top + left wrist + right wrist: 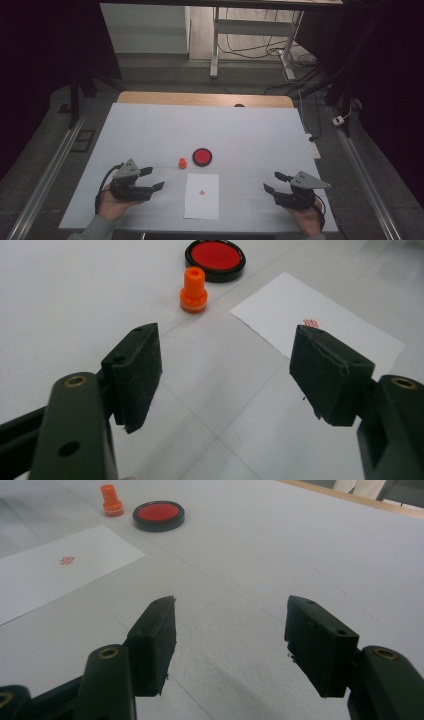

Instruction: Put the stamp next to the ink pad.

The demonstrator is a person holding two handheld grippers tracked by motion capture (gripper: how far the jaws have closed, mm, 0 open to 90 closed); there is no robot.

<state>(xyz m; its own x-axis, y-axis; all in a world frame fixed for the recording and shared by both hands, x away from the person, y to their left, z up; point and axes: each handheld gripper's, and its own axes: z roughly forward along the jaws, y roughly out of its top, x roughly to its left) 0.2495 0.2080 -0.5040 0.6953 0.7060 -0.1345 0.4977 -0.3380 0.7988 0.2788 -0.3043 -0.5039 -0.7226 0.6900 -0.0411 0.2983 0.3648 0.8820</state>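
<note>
A small orange stamp point(182, 163) stands upright on the white table, just left of a round red ink pad in a black case point(202, 156). In front of them lies a white sheet of paper point(201, 196) bearing a small red imprint point(202, 192). My left gripper point(153, 178) is held low at the front left, jaws open and empty, pointing toward the stamp point(193, 290) and ink pad point(215, 258). At the front right my right gripper point(270, 182) is open and empty too, with the paper point(55, 570), stamp point(111, 501) and pad point(158, 515) off to its left.
The white table cover point(150, 130) ends in a wooden edge point(200, 98) at the far side. Beyond it stand a desk frame point(250, 30) and loose cables on the floor point(300, 65). A metal rail point(45, 180) runs along each side.
</note>
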